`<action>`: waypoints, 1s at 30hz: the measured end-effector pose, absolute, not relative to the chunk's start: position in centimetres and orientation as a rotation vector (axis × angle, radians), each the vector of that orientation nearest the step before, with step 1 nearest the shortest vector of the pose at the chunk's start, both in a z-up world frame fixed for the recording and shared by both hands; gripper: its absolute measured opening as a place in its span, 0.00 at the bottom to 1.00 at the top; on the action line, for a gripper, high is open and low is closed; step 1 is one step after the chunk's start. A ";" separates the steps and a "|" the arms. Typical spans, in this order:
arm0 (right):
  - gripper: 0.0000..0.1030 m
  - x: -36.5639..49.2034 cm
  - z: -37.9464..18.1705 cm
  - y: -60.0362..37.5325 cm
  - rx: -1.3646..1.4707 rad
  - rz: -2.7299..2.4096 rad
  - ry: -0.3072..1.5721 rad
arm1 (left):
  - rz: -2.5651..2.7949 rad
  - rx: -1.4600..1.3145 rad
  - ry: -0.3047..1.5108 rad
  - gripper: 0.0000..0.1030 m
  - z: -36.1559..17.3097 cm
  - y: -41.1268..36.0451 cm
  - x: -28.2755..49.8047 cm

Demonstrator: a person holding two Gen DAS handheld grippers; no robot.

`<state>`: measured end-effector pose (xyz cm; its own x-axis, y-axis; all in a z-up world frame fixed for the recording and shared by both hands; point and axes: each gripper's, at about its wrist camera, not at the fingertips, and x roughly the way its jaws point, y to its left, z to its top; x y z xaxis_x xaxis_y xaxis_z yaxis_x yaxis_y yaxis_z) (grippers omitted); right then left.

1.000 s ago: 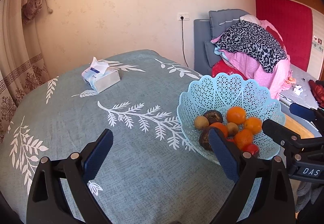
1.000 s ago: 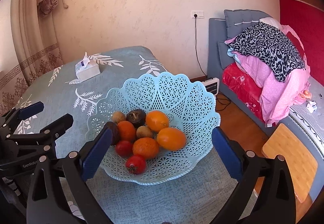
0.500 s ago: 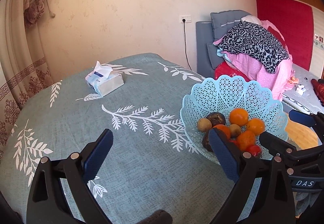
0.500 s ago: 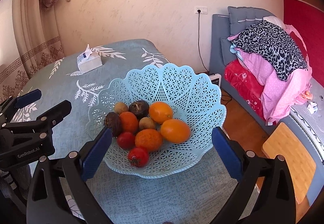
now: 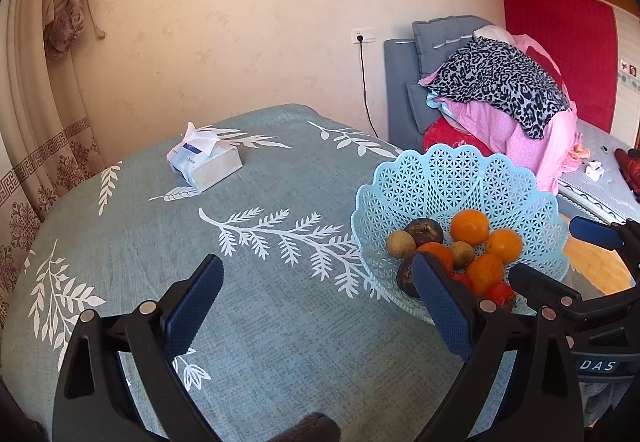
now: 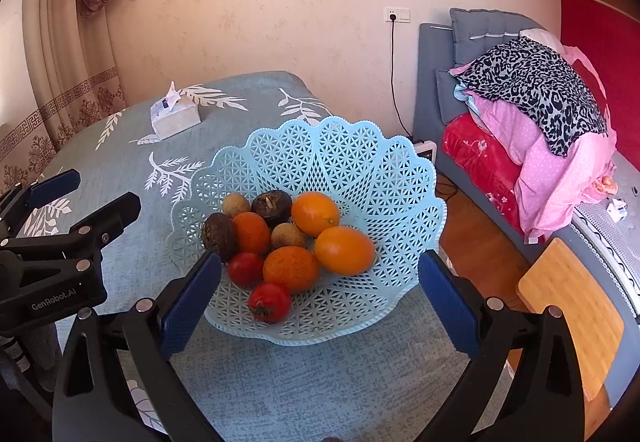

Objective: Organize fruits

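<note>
And here's the table [image 5: 280, 322], draped in a blue-grey cloth with white leaf prints, filling both views. Near its right edge sits the pale blue lattice basket [image 6: 360, 162], and all the fruit is piled inside: oranges [image 6: 344, 250] on the right, dark brown round fruits [image 6: 218, 236] on the left, small tan ones [image 6: 287, 235] tucked between, red tomatoes [image 6: 269, 302] at the front. Left gripper [image 5: 316, 306] hangs over bare cloth just beside the basket, jaws spread wide, nothing in them. Right gripper [image 6: 320, 298] hovers at the basket's near rim, jaws also wide and empty. A tissue pack [image 5: 204, 162] lies well apart, far back.
</note>
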<state>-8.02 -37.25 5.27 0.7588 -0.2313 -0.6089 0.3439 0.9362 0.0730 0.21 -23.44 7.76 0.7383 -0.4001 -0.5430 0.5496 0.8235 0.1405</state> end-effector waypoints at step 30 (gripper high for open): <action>0.97 -8.2 4.8 -37.7 0.200 -0.325 0.647 | -0.514 0.355 0.521 0.92 7.8 -24.6 -0.3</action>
<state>-8.21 -37.72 4.84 0.7501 -0.2339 -0.6185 0.3575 0.9303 0.0818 -0.28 -24.58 7.77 0.7464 -0.3718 -0.5519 0.5470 0.8151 0.1907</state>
